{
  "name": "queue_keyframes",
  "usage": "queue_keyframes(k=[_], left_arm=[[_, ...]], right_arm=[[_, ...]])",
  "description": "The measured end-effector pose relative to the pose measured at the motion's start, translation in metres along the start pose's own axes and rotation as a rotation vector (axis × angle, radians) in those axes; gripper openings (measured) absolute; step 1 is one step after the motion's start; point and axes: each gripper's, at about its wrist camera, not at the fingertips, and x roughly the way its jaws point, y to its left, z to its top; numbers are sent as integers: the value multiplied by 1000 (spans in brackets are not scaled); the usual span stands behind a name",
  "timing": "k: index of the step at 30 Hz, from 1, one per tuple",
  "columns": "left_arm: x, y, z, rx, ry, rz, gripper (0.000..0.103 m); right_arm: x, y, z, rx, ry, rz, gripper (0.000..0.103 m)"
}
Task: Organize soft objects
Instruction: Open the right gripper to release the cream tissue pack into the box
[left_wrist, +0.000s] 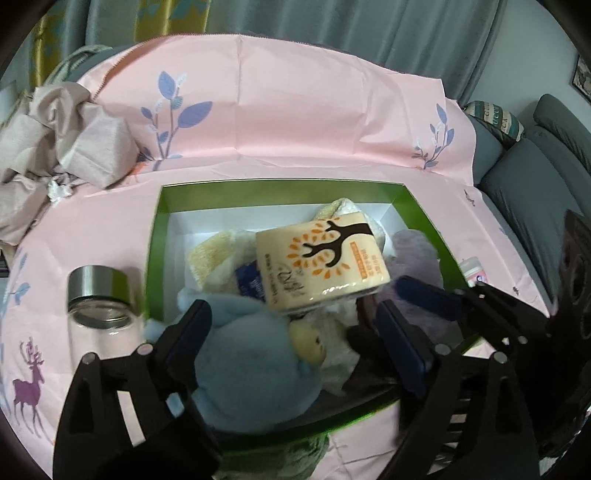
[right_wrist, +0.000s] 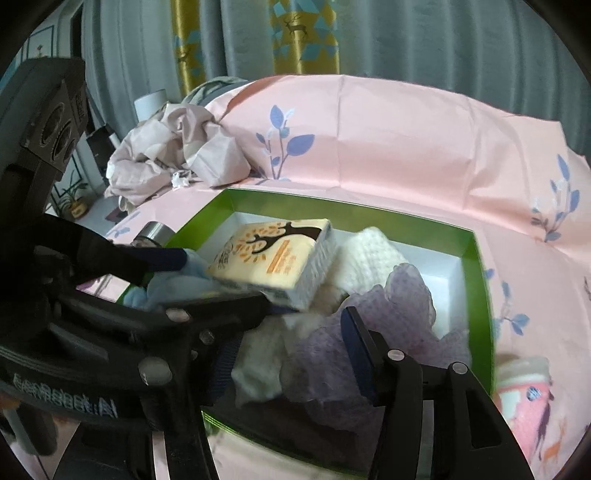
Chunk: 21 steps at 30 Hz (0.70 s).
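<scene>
A green box (left_wrist: 157, 236) (right_wrist: 480, 295) on the pink cloth holds soft things: a blue plush toy (left_wrist: 243, 362), cream towels (left_wrist: 218, 258) (right_wrist: 369, 254), a lilac cloth (right_wrist: 388, 332) (left_wrist: 413, 254) and a cream tissue pack (left_wrist: 321, 258) (right_wrist: 273, 254) lying tilted on top. My left gripper (left_wrist: 295, 332) is open, its fingers on either side of the blue plush toy at the box's near edge. My right gripper (right_wrist: 295, 317) is open over the lilac cloth; it also shows in the left wrist view (left_wrist: 424, 291), by the tissue pack.
A glass jar with a metal lid (left_wrist: 99, 299) stands left of the box. A crumpled beige cloth (left_wrist: 55, 140) (right_wrist: 173, 155) lies at the back left. A pink cup (right_wrist: 528, 402) stands right of the box. A grey sofa (left_wrist: 535, 177) is at the right.
</scene>
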Motion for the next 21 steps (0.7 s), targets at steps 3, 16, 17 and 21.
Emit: queue_keyframes(k=[3, 16, 17, 21], left_arm=[[-8, -1, -6, 18, -9, 44, 101], [-55, -32, -48, 94, -62, 148, 102], [-60, -34, -52, 93, -68, 144, 102], [-76, -39, -67, 83, -84, 141, 102]], right_arm=[[-15, -3, -11, 16, -10, 2, 57], [-73, -5, -60, 158, -30, 10, 83], [-77, -4, -63, 161, -34, 8, 83], [-93, 3, -73, 161, -41, 17, 83]])
